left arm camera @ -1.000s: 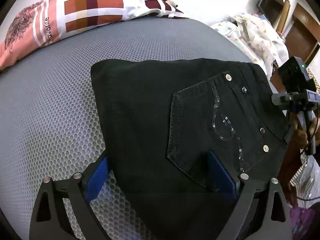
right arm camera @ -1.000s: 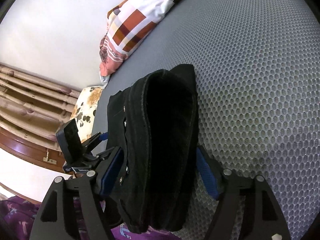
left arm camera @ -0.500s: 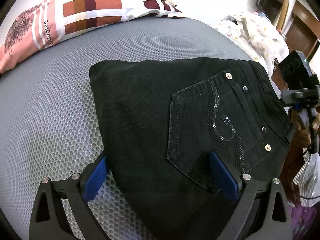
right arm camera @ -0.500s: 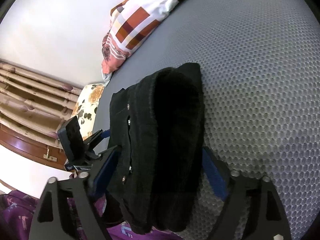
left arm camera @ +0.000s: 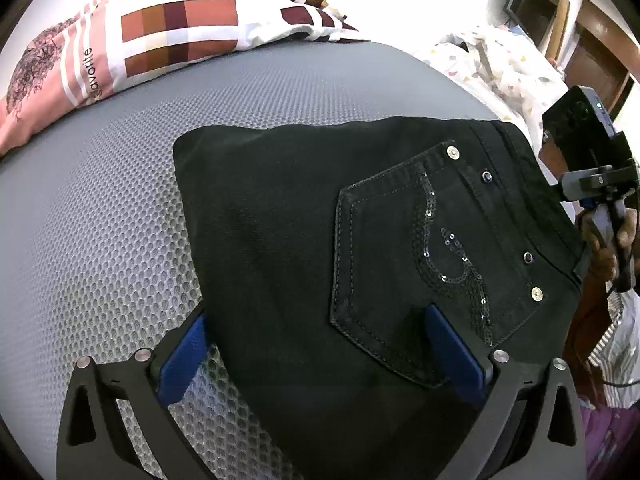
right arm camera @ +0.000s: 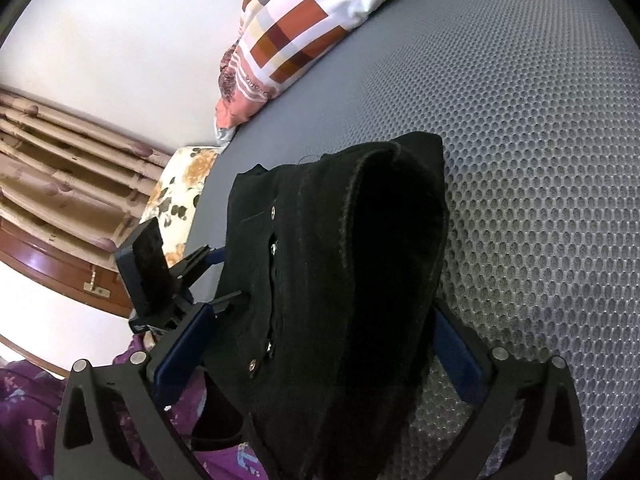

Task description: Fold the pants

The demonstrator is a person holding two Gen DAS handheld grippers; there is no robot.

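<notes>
The black pants (left arm camera: 304,216) lie folded into a thick bundle on the grey mesh mattress (left arm camera: 100,216), back pocket with sequins facing up. My left gripper (left arm camera: 316,344) is wide open, its blue pads on either side of the bundle's near edge. In the right wrist view the folded pants (right arm camera: 344,280) stand as a thick stack at the mattress edge. My right gripper (right arm camera: 320,344) is wide open around the stack's waistband end. The left gripper (right arm camera: 188,276) shows beyond it, and the right gripper shows in the left wrist view (left arm camera: 592,184).
A pink and checked pillow (left arm camera: 132,40) lies at the head of the mattress (right arm camera: 540,160). A white patterned cloth (left arm camera: 504,68) lies at the far right. Wooden furniture (right arm camera: 52,184) and a floral cushion (right arm camera: 176,196) stand beside the bed. Purple fabric (right arm camera: 24,408) is below.
Both grippers have drawn back slightly from the bundle. The jaws stay wide open and the pants have not moved on the mattress.
</notes>
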